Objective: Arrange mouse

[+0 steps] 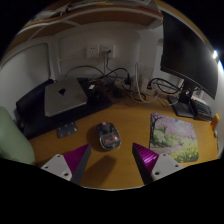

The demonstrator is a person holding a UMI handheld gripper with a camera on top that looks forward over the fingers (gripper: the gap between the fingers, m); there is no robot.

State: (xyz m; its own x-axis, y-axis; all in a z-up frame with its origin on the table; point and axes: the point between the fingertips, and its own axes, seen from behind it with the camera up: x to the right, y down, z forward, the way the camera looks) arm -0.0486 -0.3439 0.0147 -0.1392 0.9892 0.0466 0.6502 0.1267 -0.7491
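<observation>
A small grey mouse (107,135) with a dark top lies on the wooden desk (115,170), just ahead of my fingers and between their lines. A mouse mat with a painted landscape (178,138) lies on the desk to the right of the mouse. My gripper (111,160) is open. Its two purple pads (76,158) stand wide apart, and nothing is between them but bare desk. The mouse is a little beyond the fingertips and is not touched.
A silver laptop (60,98) sits closed on a dark stand at the left, with cables behind it. A monitor (188,55) stands at the right with a keyboard (204,108) below it. A pale green thing (12,138) is at the far left.
</observation>
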